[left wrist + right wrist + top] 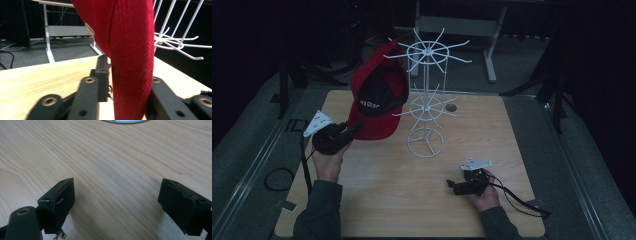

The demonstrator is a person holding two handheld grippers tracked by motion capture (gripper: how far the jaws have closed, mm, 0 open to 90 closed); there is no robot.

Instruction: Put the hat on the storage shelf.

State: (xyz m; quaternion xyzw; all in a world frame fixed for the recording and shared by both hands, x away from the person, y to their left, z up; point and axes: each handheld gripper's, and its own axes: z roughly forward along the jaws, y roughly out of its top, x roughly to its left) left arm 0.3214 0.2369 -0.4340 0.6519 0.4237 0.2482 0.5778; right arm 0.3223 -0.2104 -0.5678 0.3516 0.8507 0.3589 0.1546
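The red cap hangs on the white rack, its brim between the left gripper's parted jaws. The right gripper, jaws wide apart, rests on the counter near the rack's base.

Cap hangs off the left side of the wire display rack mid-table, left gripper at its lower edge, right gripper well apart, front-right of the rack's base.
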